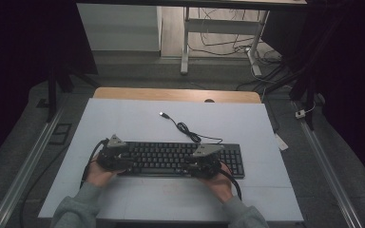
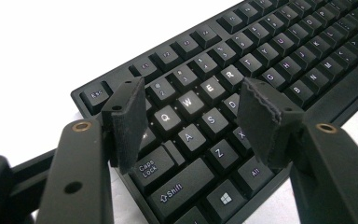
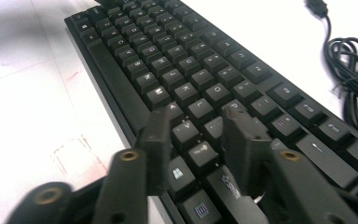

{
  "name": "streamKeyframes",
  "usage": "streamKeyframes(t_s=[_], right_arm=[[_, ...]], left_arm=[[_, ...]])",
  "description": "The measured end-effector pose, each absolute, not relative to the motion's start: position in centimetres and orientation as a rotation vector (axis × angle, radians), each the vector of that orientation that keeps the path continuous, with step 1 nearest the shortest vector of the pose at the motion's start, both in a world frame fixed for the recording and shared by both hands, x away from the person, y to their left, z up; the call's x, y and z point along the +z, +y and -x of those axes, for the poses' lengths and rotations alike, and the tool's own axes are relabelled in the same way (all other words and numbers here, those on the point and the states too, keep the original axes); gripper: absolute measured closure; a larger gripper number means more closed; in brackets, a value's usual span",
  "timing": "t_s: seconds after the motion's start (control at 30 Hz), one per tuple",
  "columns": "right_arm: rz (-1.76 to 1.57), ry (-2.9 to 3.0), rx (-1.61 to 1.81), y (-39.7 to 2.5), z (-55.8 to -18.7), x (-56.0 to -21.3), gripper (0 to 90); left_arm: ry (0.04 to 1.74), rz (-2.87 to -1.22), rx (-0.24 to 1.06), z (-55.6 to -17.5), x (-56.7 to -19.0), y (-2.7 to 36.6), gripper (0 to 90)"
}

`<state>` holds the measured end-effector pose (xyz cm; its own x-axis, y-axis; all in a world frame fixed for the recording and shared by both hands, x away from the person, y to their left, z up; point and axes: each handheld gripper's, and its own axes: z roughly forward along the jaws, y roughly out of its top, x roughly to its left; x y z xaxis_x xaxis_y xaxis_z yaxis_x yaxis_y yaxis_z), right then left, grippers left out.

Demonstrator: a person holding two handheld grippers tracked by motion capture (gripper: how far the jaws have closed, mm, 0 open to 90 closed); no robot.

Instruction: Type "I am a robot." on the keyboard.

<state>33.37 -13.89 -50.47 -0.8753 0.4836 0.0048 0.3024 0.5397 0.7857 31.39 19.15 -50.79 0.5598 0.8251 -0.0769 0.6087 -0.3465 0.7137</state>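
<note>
At the board's [image 1: 123, 118] six o'clock edge, both grippers, left [image 2: 191, 119] and right [image 3: 196, 140], hovered with jaws apart and empty over the keyboard [image 1: 180, 159], seemingly poised to press keys

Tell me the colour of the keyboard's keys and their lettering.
Black keys with white lettering, clearest in the left gripper view.

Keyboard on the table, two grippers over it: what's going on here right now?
A person holds a gripper in each hand over a black keyboard on a white table. The left gripper hangs open above the Q, W, A, S keys at the keyboard's left end. The right gripper hangs open over keys towards its right side, nothing between its jaws. The keyboard's cable lies loose behind it, unplugged.
</note>
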Motion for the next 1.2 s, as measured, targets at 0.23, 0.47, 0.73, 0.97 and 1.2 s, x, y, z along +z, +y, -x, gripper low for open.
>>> streamKeyframes(t_s=[0.23, 0.47, 0.73, 0.97, 1.2], right_arm=[[-0.641, 2.597, 1.277, -12.7, -33.7, -50.4, 88.8], [-0.618, 2.635, 1.262, -11.0, -33.9, -50.6, 89.5], [-0.607, 2.658, 1.231, -9.2, -34.3, -51.1, 89.5], [-0.619, 2.669, 1.192, -8.6, -34.6, -51.6, 89.5], [-0.616, 2.674, 1.188, -8.1, -34.6, -51.7, 89.5]], left_arm=[[1.144, -2.083, 0.387, -31.4, -50.8, 19.1, 41.6], [1.142, -2.087, 0.387, -31.3, -50.8, 19.1, 41.5], [1.141, -2.091, 0.387, -31.3, -50.8, 19.1, 41.2], [1.137, -2.096, 0.389, -31.3, -50.9, 19.0, 41.0], [1.137, -2.101, 0.385, -31.3, -50.9, 19.0, 40.7]])
